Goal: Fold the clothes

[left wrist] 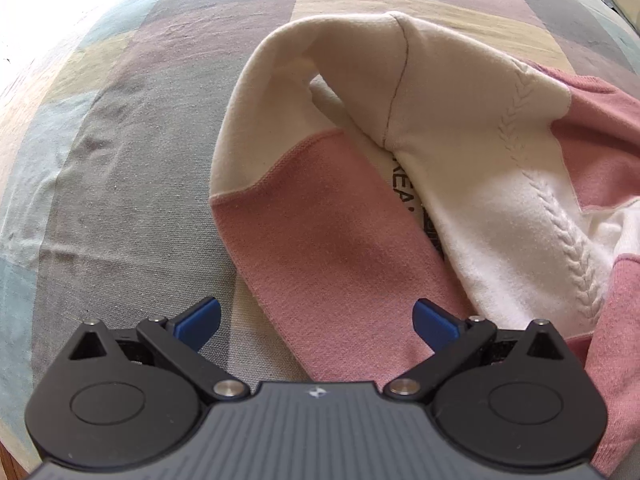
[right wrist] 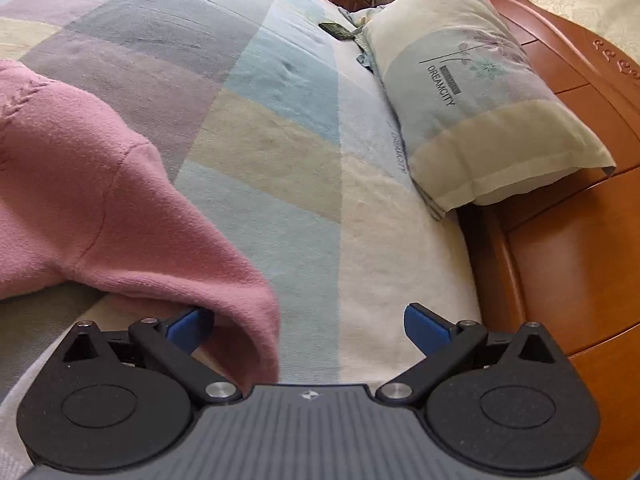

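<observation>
Bed sheet (left wrist: pixel 120 152): pastel checked, fills the upper and left parts of both views; your working surface. Smooth it under any panel you lay down.

Sweater (left wrist: pixel 320 220): pink and cream, cable-knit stitching, lying loosely bunched on the sheet, centre to right of the left wrist view. One part arches up in a cream loop at upper centre; a printed label shows in the gap beneath. It is not lying flat or squared.

Sweater, right wrist view (right wrist: pixel 100 200): a pink sleeve or hem runs from the left edge down to bottom centre, draping over the gripper body beside its left finger. Which it is I cannot tell.

Pillow (right wrist: pixel 480 100): upper right, against the wooden bed frame (right wrist: pixel 580 240); well apart from the garment.

Left gripper (left wrist: pixel 318 320): jaws wide, holding nothing; pink fabric lies directly between and below its fingers.

Right gripper (right wrist: pixel 306 326): jaws wide, nothing pinched.

Handling note: take one layer only, near an edge or seam; draw it taut before creasing, and keep both grips level.
</observation>
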Demonstrator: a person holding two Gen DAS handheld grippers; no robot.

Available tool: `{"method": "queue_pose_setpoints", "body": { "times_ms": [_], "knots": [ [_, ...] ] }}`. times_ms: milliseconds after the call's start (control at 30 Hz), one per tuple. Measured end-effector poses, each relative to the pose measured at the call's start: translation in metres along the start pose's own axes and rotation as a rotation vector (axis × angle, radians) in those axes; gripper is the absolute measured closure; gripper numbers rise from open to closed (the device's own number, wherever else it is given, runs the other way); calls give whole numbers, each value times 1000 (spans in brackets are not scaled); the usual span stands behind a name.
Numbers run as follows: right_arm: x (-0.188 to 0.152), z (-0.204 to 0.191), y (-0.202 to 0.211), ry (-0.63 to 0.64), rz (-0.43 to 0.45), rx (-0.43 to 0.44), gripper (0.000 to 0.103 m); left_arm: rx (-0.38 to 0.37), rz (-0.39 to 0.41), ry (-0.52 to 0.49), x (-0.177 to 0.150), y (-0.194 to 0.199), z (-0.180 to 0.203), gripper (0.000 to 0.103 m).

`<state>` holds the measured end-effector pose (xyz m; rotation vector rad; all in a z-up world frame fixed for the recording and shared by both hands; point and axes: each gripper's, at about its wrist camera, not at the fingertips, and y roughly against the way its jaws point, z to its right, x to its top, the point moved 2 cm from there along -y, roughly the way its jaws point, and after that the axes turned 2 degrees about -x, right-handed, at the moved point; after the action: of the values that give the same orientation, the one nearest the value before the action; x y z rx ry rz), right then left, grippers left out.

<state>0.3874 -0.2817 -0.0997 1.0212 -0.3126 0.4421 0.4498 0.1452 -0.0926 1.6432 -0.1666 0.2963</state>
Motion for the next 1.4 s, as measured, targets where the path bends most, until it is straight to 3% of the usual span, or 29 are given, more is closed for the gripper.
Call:
{"method": "queue_pose_setpoints", "body": {
  "times_ms": [133,200,333,467,633,767,933,1067,1400],
  "knots": [
    [-20,-4,-15,-147,-79,146,0,14,6,-70,1,1,9,1],
    [-26,-2,-20,-213,-119,158,0,1,-1,-66,2,0,11,1],
    [-28,3,-4,-304,-102,173,0,-50,-17,-11,2,-3,14,1],
    [-22,-5,23,-319,-53,222,0,-103,-22,29,-5,-6,22,1],
    [-14,-33,47,-273,-16,274,0,-73,-28,17,-13,-13,35,1],
    [-6,-57,64,-250,0,333,0,-74,-26,71,-22,-14,40,1],
    [5,-80,74,-255,4,378,0,11,-24,32,-25,-18,53,0],
    [7,-87,78,-241,1,380,0,84,-16,5,-30,-13,38,0],
    [10,-102,82,-216,-17,386,0,359,-64,42,-42,-1,-56,0]
  ]
}}
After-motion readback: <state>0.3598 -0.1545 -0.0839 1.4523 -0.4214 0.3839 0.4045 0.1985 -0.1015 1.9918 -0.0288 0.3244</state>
